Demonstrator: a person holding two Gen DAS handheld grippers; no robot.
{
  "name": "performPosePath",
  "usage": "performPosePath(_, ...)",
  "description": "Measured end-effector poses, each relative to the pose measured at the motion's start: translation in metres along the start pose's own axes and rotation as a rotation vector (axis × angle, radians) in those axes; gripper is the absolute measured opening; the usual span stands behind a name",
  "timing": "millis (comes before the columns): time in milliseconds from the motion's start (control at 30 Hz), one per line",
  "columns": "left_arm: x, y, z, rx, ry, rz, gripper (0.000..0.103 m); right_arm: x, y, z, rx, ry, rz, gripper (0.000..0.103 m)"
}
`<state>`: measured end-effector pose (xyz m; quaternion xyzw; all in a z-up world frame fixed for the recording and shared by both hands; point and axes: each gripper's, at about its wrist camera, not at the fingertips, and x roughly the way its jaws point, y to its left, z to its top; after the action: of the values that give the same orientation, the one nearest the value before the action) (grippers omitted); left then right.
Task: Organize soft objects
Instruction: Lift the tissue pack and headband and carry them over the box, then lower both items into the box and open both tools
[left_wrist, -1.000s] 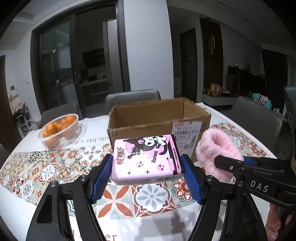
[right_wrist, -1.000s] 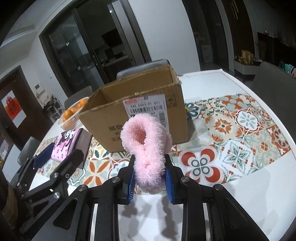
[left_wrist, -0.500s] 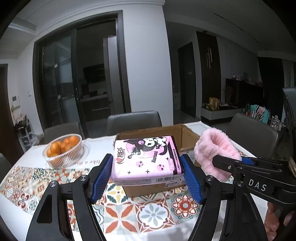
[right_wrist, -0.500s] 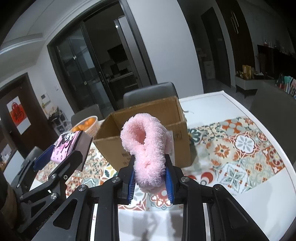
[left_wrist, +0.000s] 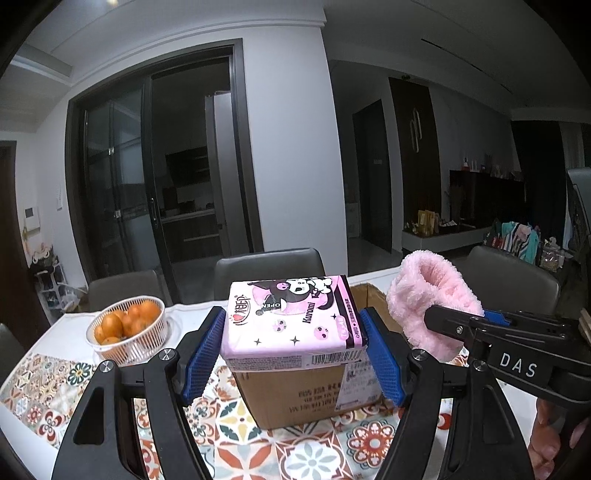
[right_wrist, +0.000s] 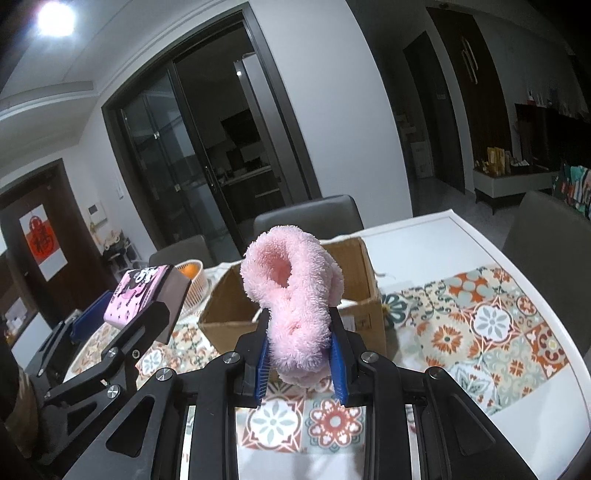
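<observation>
While both grippers are held above the surface (right_wrist: 480, 258), soft items are clamped in each.
The left gripper (left_wrist: 293, 350) jaws are spread wide on a pink tissue pack (left_wrist: 291, 325); the right gripper (right_wrist: 299, 356) jaws are pinched narrowly on a fluffy pink sock (right_wrist: 295, 295), before the open cardboard box (right_wrist: 364, 295).

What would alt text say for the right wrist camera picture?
A handheld right gripper pinches a fluffy pink slipper between its blue fingers, held up in front of an open cardboard box on a tile-patterned table. At left, the left gripper holds a pink tissue pack.
</observation>
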<state>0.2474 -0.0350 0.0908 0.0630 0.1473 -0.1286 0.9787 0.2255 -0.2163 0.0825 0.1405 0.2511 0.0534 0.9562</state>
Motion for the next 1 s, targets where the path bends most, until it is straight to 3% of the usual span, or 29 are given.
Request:
performPosePath(567,0.052,-0.001,0.012,0.029,0.009,0.004,0.073,0.038,-0.001,0.027,-0.018,0.002,-0.003,0.029)
performPosePath(1000,0.107,0.007,0.001,0.034,0.087,0.015,0.073,0.089,-0.007,0.031,-0.047,0.056,-0.004,0.029)
